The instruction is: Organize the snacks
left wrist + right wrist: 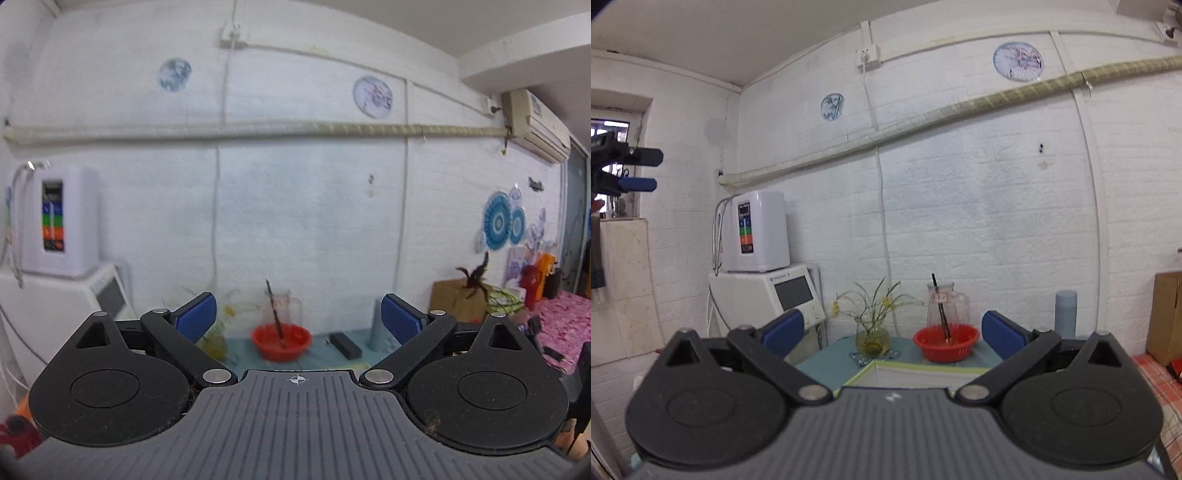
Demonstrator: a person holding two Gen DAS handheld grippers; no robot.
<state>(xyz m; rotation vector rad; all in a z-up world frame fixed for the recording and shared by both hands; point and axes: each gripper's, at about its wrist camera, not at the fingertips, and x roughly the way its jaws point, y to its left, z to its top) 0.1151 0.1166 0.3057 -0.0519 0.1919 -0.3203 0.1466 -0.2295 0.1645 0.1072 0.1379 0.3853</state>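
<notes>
At the far left of the right wrist view, the left gripper is being held high in front of a window, its blue-padded fingers lying parallel with a gap between them. In its own view the left gripper is being held with its jaws wide apart, nothing between them.

A white water dispenser is being carried on top of a white appliance in the corner, beside the teal table. On the table a glass vase with green stems and yellow flowers is being shown left of a red basket; a black stick is leaning inside the basket, and a clear glass pitcher is standing just behind it. A flat, green-edged white box is being seen at the table's near edge. The right gripper is being held with its jaws wide apart and empty. Further right, a grey-blue bottle is standing near the white brick wall, and a cardboard box is being seen at the right edge.

No snacks can be made out in either view.

In the left wrist view an air conditioner is mounted high on the right.
</notes>
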